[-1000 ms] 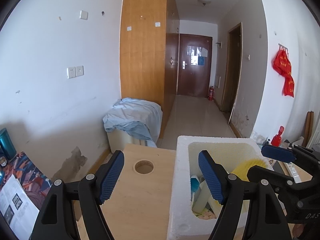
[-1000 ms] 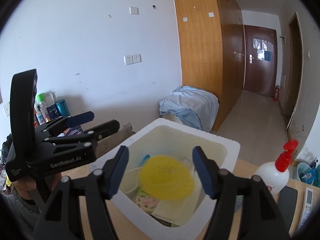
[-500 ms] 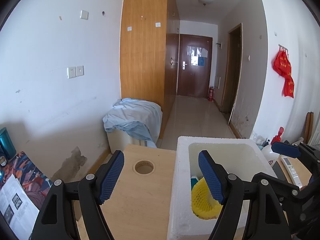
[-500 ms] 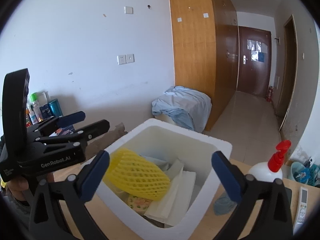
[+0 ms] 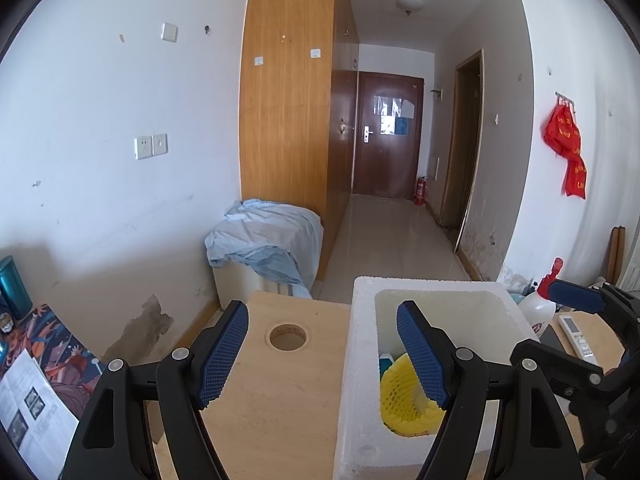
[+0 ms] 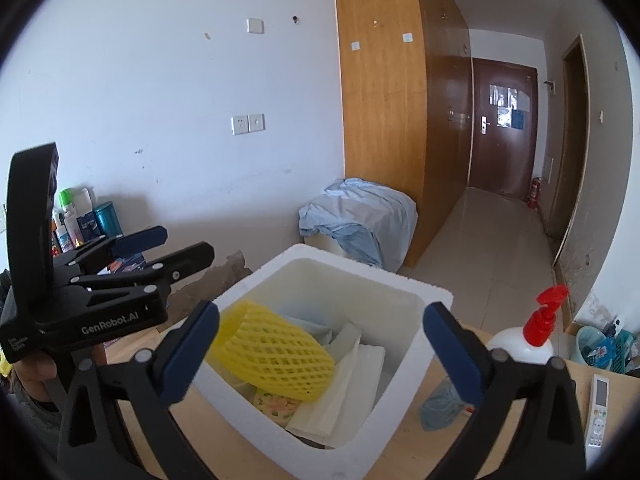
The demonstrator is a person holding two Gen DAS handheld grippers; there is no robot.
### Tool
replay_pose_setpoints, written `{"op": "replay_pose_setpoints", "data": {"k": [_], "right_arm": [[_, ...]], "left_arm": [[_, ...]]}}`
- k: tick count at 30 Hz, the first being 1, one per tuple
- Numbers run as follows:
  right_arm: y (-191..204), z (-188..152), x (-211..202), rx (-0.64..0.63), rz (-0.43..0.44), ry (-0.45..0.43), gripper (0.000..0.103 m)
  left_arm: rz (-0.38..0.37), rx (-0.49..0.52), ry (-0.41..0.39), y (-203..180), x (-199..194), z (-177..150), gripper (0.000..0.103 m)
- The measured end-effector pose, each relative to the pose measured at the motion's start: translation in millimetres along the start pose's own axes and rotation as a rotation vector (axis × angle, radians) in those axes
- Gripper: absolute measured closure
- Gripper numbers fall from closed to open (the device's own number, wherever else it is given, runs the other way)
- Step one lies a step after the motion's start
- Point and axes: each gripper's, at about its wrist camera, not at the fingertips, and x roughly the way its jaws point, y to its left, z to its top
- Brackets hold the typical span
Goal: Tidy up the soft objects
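Though soft, yellow foam net lattice-ribbed

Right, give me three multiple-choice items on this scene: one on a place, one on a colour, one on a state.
1. Where does the yellow foam net lie?
A. on the floor
B. inside the white foam box
C. on the remote control

2. What colour is the spray bottle head?
A. red
B. green
C. black

3. How does the right gripper stand?
A. shut on the net
B. shut on the bottle
C. open, holding nothing

Answers:
1 B: the net rests on the papers inside the box walls.
2 A: the pump top is bright red.
3 C: its fingers stand wide apart, clear of the net.
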Motion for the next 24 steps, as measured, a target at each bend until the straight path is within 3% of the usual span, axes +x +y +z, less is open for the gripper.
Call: {"op": "replay_pose_setpoints", "data": {"k": [13, 24], "right_arm": [[3.6, 0.8, -32.0, 0.01, -0.011, -0.042, 0.0], [6.7, -7.4, -82.0, 0.034, -0.039, -0.094, 0.0]], "left_arm": [[-0.024, 0.019, -0.032, -8.3, -27.3, 5.2, 0.025], [-0.056, 0.037, -0.067, -25.7, -75.6, 3.9, 0.025]]}}
